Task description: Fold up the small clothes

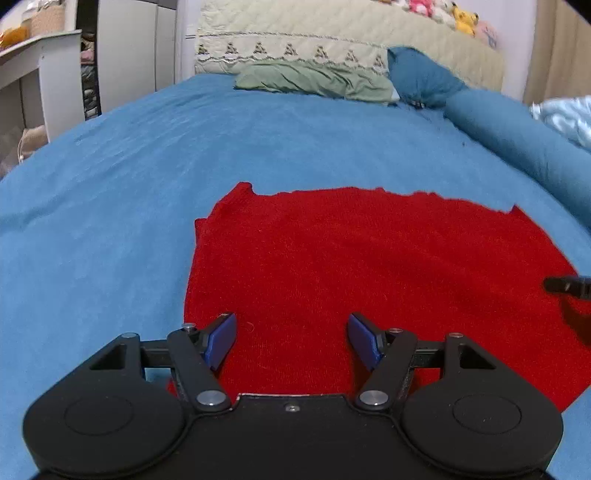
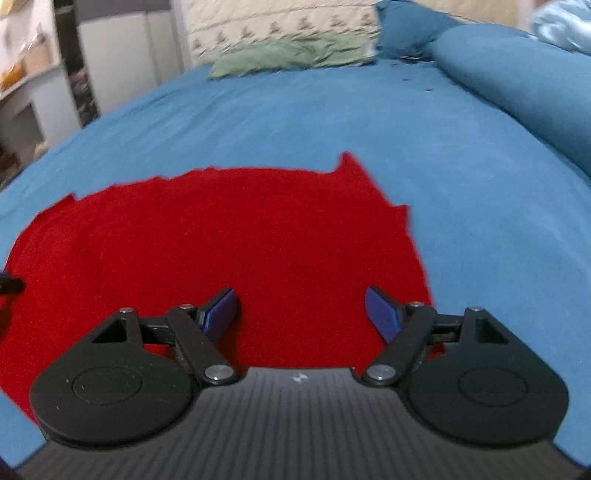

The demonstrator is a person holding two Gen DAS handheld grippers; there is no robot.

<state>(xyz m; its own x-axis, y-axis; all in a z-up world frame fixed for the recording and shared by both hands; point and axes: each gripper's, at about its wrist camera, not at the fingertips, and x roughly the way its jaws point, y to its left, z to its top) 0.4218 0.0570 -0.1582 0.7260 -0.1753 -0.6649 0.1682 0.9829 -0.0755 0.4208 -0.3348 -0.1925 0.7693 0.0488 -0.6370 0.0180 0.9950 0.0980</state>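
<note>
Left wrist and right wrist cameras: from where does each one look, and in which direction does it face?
Left wrist: sits behind the open left gripper, facing the red garment on the blue bedspread; right gripper tip at the right edge.
Right wrist: sits behind the open right gripper, over the garment's right part.
Shared: garment, bedspread, green pillow.

A blue bedspread (image 1: 122, 192) covers the bed. At its far end lies a green pillow (image 1: 314, 79), with a dark blue pillow (image 1: 421, 77) just right of it. Behind the green pillow hangs a cream quilt (image 1: 295, 40). Stuffed toys (image 1: 461, 18) sit atop the quilt.
</note>
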